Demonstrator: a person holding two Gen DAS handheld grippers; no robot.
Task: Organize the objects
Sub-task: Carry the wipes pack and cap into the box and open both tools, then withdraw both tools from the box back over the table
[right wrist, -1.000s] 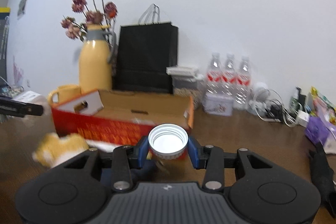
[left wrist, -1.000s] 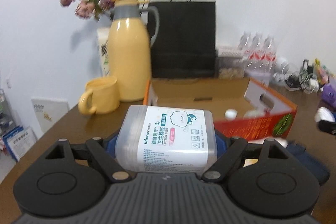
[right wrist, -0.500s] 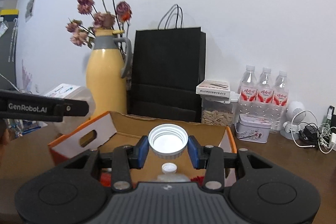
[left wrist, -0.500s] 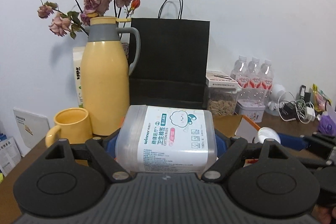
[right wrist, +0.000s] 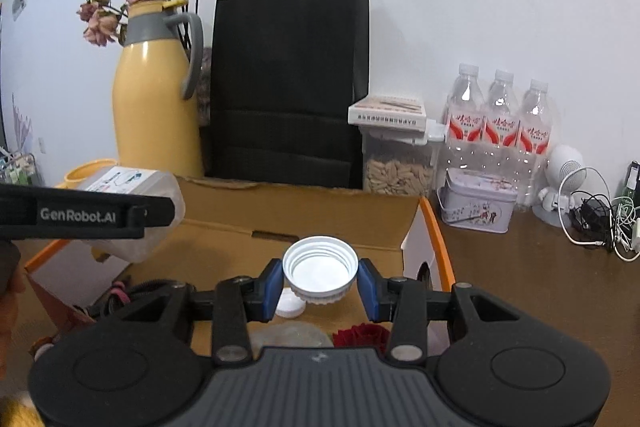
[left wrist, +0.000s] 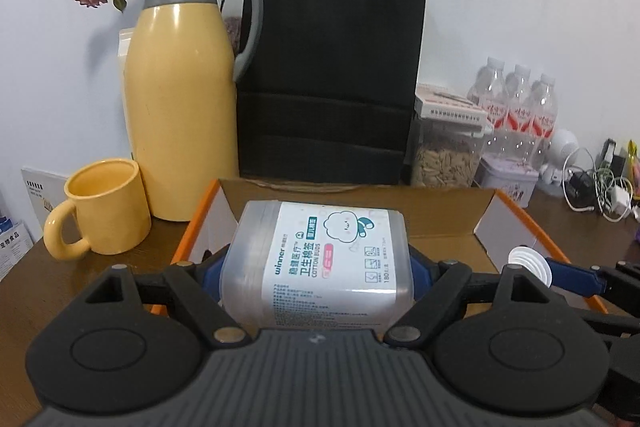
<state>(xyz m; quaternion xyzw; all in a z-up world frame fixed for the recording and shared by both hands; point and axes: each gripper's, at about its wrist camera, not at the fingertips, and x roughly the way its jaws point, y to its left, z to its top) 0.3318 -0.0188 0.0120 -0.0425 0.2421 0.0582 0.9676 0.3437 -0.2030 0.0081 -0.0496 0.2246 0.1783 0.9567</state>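
My left gripper (left wrist: 316,271) is shut on a clear plastic cotton-bud box (left wrist: 320,259) with a white label, held over the left end of an open orange cardboard box (left wrist: 532,227). My right gripper (right wrist: 320,287) is shut on a white screw lid (right wrist: 320,267), its hollow side facing the camera, over the same cardboard box (right wrist: 428,227). In the left wrist view the lid (left wrist: 528,263) shows at the right between blue pads. In the right wrist view the cotton-bud box (right wrist: 132,211) sits at the left behind the left gripper's black finger. Inside the cardboard box lie a small white cap (right wrist: 290,307), a red flower (right wrist: 360,335) and dark cords (right wrist: 136,291).
Behind the cardboard box stand a yellow thermos jug (left wrist: 180,95) with dried roses, a yellow mug (left wrist: 100,207), a black paper bag (left wrist: 332,75), a seed jar (left wrist: 444,155), water bottles (right wrist: 496,119), a tin (right wrist: 476,207) and tangled cables (right wrist: 600,219) on the brown table.
Both grippers have travelled forward with their loads until they hang over the cardboard box. The jug, bag and box have grown nearer in both views. Neither grip has altered.
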